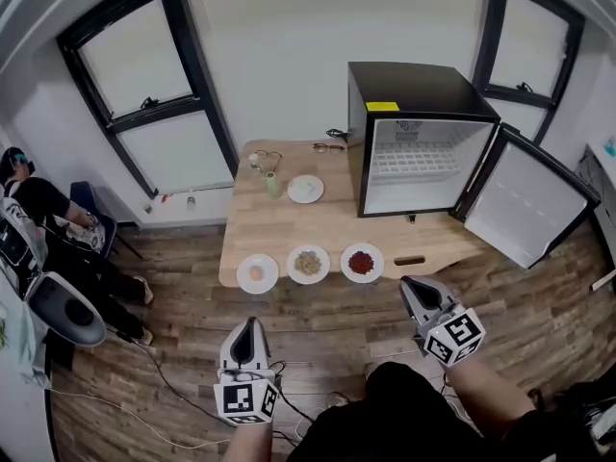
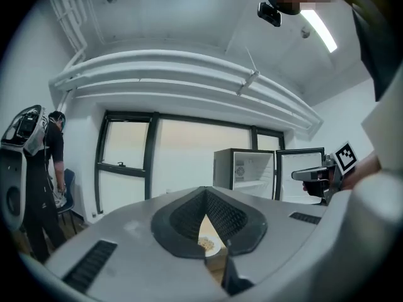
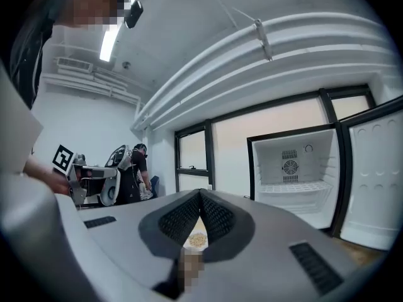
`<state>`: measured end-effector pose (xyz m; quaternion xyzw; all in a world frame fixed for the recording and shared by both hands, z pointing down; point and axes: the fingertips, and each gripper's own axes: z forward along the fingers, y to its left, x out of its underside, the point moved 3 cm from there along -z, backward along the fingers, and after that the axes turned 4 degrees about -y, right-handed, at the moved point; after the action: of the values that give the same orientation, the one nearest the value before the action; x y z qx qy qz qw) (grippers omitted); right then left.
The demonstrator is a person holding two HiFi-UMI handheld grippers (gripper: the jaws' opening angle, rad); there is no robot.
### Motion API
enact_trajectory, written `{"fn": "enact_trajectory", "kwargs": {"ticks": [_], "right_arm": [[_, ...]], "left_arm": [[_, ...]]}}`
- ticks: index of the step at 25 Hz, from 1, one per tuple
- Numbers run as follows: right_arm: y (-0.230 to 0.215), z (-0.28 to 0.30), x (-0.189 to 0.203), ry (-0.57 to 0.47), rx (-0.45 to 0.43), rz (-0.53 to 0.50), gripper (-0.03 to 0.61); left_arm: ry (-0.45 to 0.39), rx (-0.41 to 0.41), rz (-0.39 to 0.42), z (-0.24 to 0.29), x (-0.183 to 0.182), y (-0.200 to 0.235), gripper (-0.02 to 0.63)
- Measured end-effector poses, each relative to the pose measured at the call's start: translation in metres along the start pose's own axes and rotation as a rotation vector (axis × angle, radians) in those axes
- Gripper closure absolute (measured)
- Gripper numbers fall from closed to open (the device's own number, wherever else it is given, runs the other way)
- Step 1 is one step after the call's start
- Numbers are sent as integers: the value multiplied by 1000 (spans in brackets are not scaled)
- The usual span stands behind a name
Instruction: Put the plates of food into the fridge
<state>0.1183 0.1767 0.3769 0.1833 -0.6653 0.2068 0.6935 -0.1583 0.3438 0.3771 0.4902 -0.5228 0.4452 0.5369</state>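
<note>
1. The fridge (image 1: 419, 94) is seen standing on the right part of the table, with its door (image 1: 534, 205) swung wide and its white shelves bare.
2. The wooden table (image 1: 260, 229) is set well ahead of both grippers; no plate is touched yet.
3. The left gripper (image 1: 248, 323) is held level and short of the table. Its jaws are drawn together at the tips, and nothing is gripped between them.
4. The right gripper (image 1: 408, 284) is held nearer the table's front edge and tipped slightly down. Its jaws are likewise closed tight and empty.
5. Three plates are lined up along the front edge: the plate of red food (image 1: 362, 263), the plate of grains (image 1: 308, 264) and the plate of pale food (image 1: 257, 273). A fourth plate (image 1: 306, 189) is set further back, beside a small green bottle (image 1: 272, 183).
6. The step in hand is judged to be the approach, with no plate in the fridge so far.
7. For the next move, one pair of jaws must be opened and brought to a plate's rim, probably the red one nearest the right gripper. The plate must then be kept flat while carried to a shelf.
</note>
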Motion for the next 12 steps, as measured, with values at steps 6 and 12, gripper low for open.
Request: {"fn": "enact_trajectory", "kwargs": {"ticks": [6,12], "right_arm": [[7,2,21,61,22,34,557],[-15,15,56,88,76,76,557]], "left_arm": [[20,19,-15,3,13,6,611],[-11,-5,8,23,4,18,611]]}}
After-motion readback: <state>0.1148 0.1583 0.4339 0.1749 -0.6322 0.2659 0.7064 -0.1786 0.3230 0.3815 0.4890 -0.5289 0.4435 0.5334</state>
